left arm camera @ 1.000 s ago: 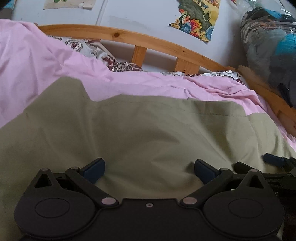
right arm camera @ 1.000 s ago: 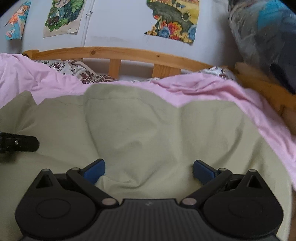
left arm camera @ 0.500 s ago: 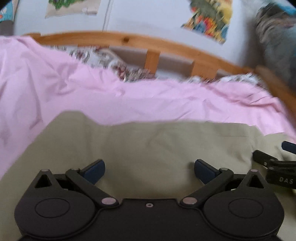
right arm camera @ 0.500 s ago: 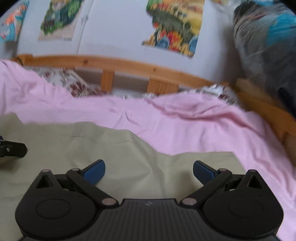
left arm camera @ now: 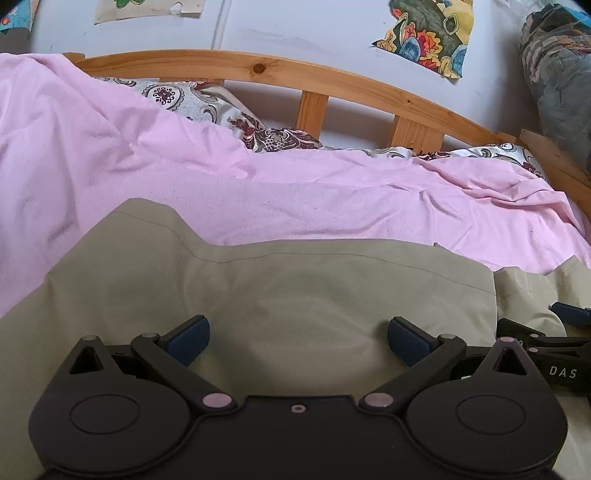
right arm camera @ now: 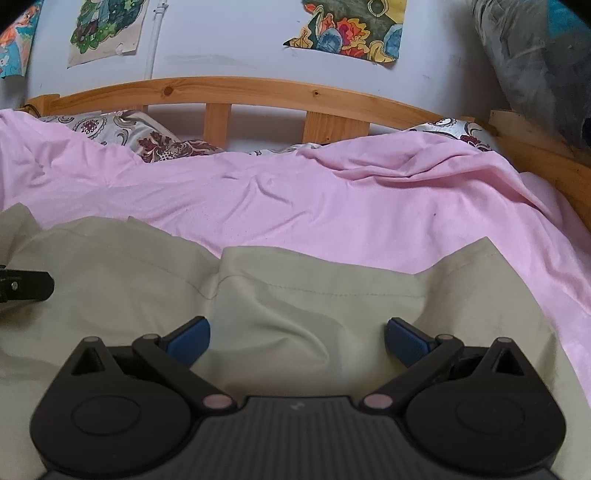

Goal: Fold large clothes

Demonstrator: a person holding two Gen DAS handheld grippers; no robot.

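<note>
Looking along the left gripper [left arm camera: 298,334], the left wrist view shows its two blue-padded fingers [left arm camera: 189,339] spread wide apart with nothing between them, poised over a beige garment [left arm camera: 295,291]. This garment lies on a pink sheet [left arm camera: 295,192] covering the bed, its stitched far edge running across the middle of the view. At the right margin, the black tip of the right gripper [left arm camera: 546,347] sits over the same cloth. A wooden bed rail [left arm camera: 310,74] and a patterned pillow [left arm camera: 192,99] stand behind the sheet.

Right wrist view: the right gripper [right arm camera: 297,335] is likewise spread wide and holds nothing, above a creased, folded part of the beige garment [right arm camera: 314,295]. A black tip of the left gripper [right arm camera: 26,286] enters at the left margin. Pink sheet [right arm camera: 332,206] surrounds the garment's far and right sides; paper pictures [right arm camera: 354,26] hang on the wall beyond the rail [right arm camera: 258,88].
</note>
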